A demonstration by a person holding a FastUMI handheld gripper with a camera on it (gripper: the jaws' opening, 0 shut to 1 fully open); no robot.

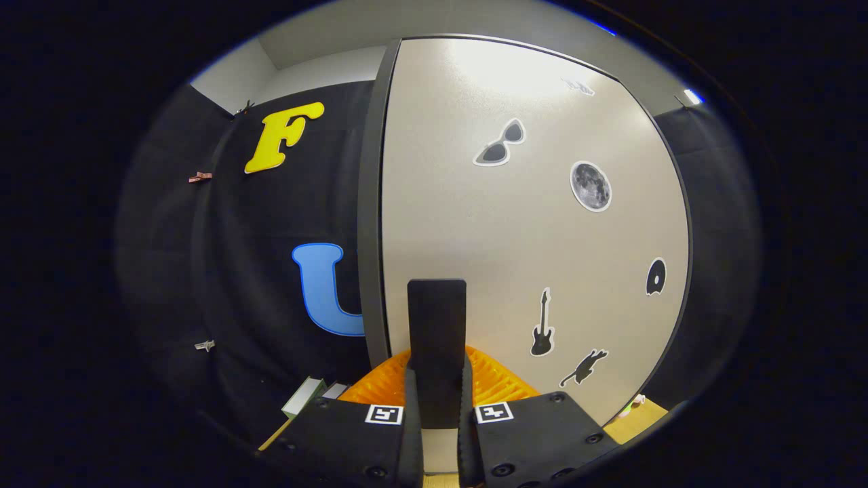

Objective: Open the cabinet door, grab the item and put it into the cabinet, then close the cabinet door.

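**Fingers closed on the door's dark handle**

The gripper point(437, 400) sits right up against the pale, matte cabinet door point(536, 224), and both fingers press on the flat, dark rectangular handle point(437, 332) that stands upright on the door's face. The handle's lower end runs down between the fingers, so where it meets the door is hidden from sight. The fingers' own tips are hard to separate from the handle, dark against dark; only the ridged pads point(495, 383) fan out clearly to either side.

The door carries several small stickers: a pair of sunglasses point(500, 143), a grey moon disc point(590, 186), a dark guitar point(542, 331), a leaping cat shape point(583, 368) and a round dark shape point(656, 276) near the far edge that is too small to identify. A faint mark near the door's top is washed out by glare. A dark grey frame edge point(369, 224) runs up the side nearest the handle; whether the door sits fully shut against it cannot be told.

Low beside the fingers, the corners of a pale green box point(303, 397) and a white box point(334, 390) poke out, mostly covered by the gripper's body, resting on a light wooden surface point(634, 421) of which only slivers show. Which of them is the item to be stored cannot be told.
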